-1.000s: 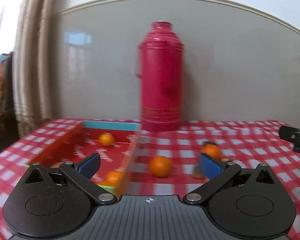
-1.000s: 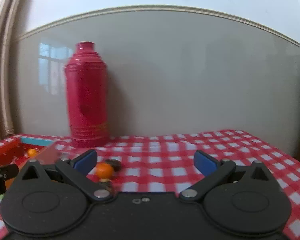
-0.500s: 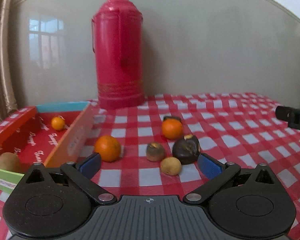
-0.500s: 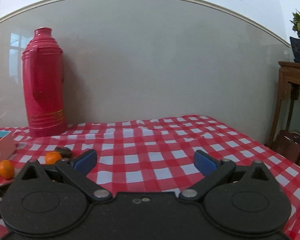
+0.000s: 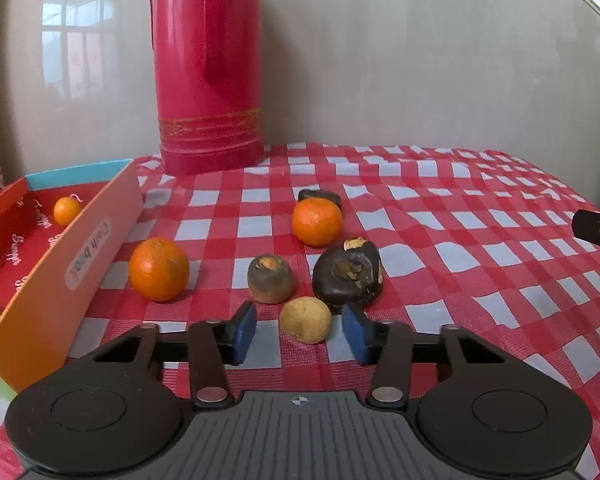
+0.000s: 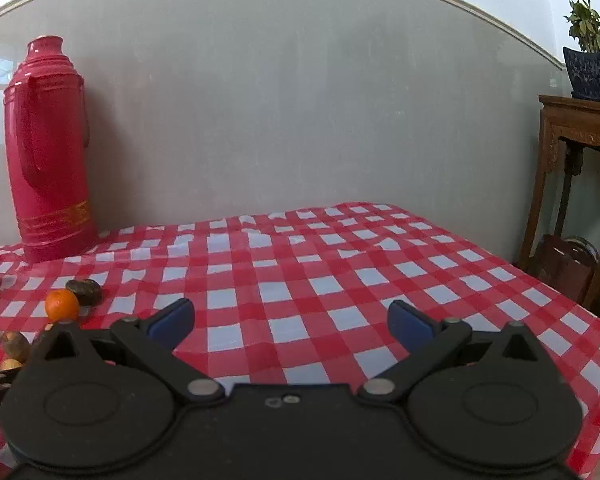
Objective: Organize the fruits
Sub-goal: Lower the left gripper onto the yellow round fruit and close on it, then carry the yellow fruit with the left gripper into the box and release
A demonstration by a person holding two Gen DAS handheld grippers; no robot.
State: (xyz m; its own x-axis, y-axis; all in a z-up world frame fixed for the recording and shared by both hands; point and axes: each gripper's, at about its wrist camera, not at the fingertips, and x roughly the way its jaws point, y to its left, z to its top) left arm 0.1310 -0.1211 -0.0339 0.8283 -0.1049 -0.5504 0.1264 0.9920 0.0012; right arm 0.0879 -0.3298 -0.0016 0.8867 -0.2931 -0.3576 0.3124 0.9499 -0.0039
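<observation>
Closing left gripper point(image 5: 300, 332) now flanks small tan fruit point(image 5: 305, 319).

The left gripper point(image 5: 300, 334) now sits lower and nearer the loose fruit. Its jaws have just been closing, with the yellowish fruit point(image 5: 305, 319) between them, untouched

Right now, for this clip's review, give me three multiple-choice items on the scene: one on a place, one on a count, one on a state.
1. Where is the small yellowish fruit?
A. inside the box
B. between the left hand-held gripper's pads
C. behind the thermos

2. How many orange fruits lie on the tablecloth outside the box?
A. two
B. four
C. none

3. The right hand-held gripper is:
A. shut on an orange
B. open and empty
C. out of view

Answers: B, blue pads flank it, gaps visible; A, two beside the box; B, only cloth between its pads.
</observation>
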